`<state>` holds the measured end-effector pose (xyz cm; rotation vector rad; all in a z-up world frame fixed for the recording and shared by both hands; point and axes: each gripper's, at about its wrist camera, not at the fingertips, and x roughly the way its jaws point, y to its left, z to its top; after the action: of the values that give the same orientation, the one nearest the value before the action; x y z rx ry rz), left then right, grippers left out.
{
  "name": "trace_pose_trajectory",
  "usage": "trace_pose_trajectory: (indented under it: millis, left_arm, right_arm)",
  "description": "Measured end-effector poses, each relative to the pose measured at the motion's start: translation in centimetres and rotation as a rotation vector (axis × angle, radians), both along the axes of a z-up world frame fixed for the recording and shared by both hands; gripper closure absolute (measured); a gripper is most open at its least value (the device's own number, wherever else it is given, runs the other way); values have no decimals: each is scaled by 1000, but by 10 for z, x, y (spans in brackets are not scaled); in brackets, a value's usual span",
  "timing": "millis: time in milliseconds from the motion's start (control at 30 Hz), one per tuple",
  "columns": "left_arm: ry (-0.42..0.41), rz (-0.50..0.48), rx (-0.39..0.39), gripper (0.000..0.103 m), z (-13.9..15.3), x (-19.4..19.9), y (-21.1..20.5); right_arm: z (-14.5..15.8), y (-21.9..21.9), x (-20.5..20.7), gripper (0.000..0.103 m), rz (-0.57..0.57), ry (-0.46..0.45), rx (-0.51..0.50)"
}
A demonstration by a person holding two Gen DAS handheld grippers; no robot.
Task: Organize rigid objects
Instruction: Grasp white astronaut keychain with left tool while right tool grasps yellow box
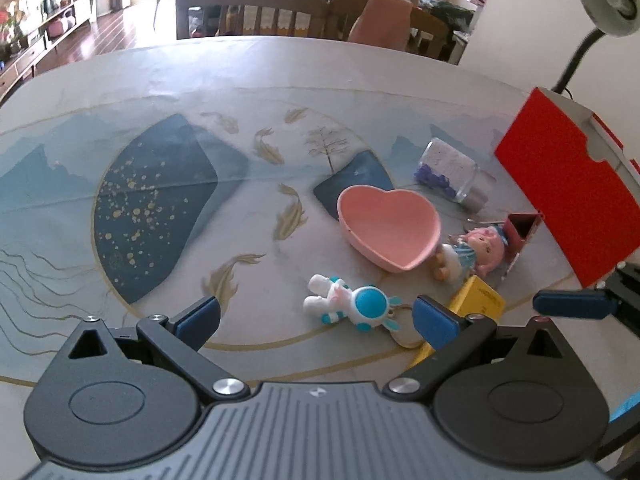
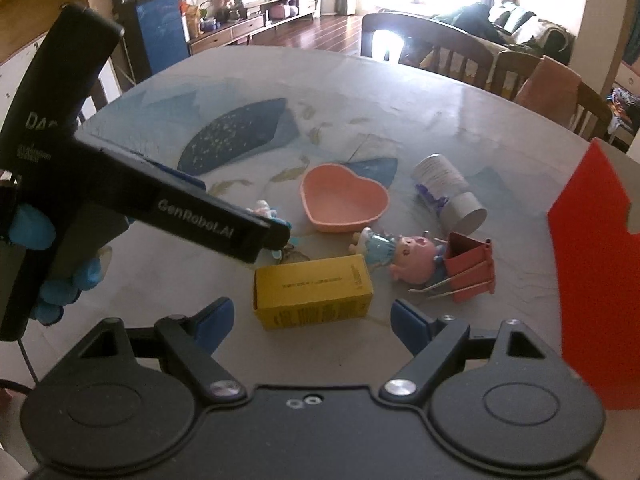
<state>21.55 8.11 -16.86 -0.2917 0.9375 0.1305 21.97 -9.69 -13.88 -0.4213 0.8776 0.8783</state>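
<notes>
My left gripper (image 1: 316, 322) stands open just above the table. A white-and-blue astronaut rabbit toy (image 1: 348, 306) lies flat between and a little ahead of its blue pads, untouched. My right gripper (image 2: 312, 320) is open too, with a yellow box (image 2: 314, 296) lying between its pads, a small gap on each side. Beyond lie a pink heart-shaped bowl (image 2: 344, 200), a pig doll (image 2: 400, 256), red binder clips (image 2: 472, 268) and a glass jar (image 2: 444, 188) on its side. The left gripper's body (image 2: 180, 208) hides most of the rabbit toy in the right wrist view.
A tall red carton (image 1: 568, 188) stands at the table's right edge, close to the right gripper's finger (image 1: 572, 304). A desk lamp (image 1: 608, 0) rises behind it. Wooden chairs (image 1: 256, 12) line the far side. A blue-gloved hand (image 2: 44, 236) holds the left gripper.
</notes>
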Motion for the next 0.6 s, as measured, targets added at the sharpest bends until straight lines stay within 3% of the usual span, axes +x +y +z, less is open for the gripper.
trace_pose_trajectory:
  millis: [100,267,600]
  left_arm:
    - [-1,-1,-7,0,-5,2,0]
    - [-9,-27,52,0,-10,4,-7]
    - [-35,-38,116,3,-13,2,-16]
  right_arm:
    - [-4,2,3,18,2,0,-7]
    - [-10,8,6,18,25,-2,-24]
    - [-19,15,6,26,23,-11,-60]
